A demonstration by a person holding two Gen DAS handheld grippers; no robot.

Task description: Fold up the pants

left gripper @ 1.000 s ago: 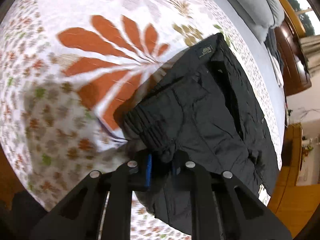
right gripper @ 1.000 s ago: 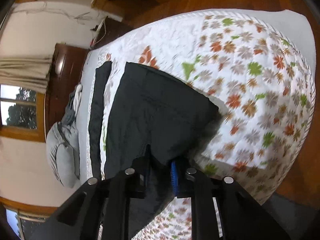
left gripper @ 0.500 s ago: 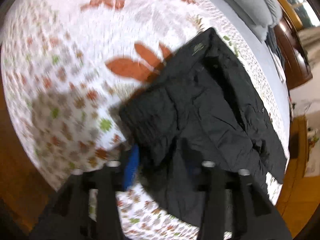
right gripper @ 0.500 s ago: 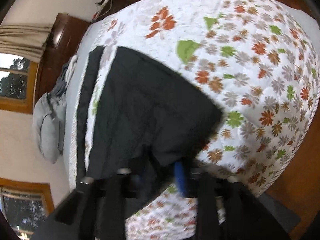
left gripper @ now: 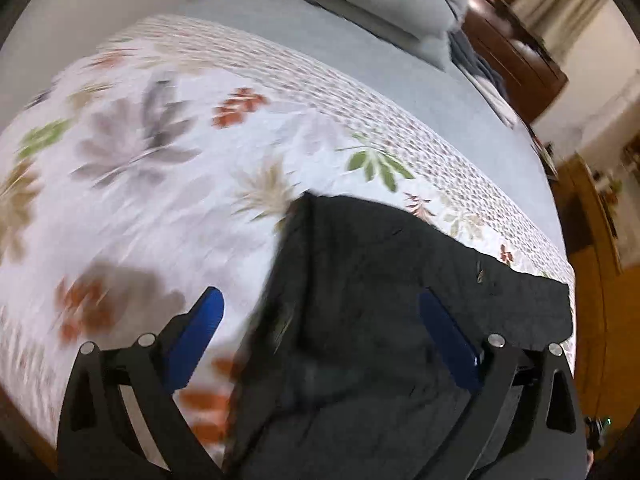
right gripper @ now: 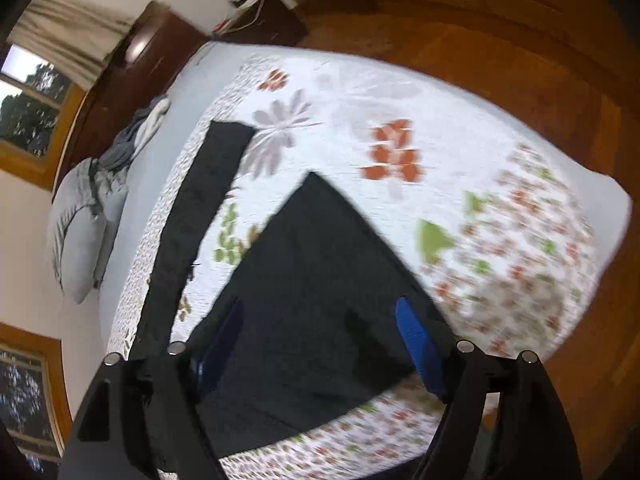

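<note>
Now I have both jaws released: the left gripper [left gripper: 320, 316] and the right gripper [right gripper: 320, 320] have just been opening, and nothing is pressed between them. The black fabric pants [left gripper: 380, 300] lie folded on the white flowered quilt [left gripper: 160, 160] of the bed, near its edge. I judge this fold finished; next I must choose new corners.

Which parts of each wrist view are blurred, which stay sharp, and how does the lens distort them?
Left wrist view: quilt flowers smear, black fingers stay crisp, bed edges bulge. Right wrist view: quilt's right side streaks, black pants are featureless, dark corners vignette.
</note>
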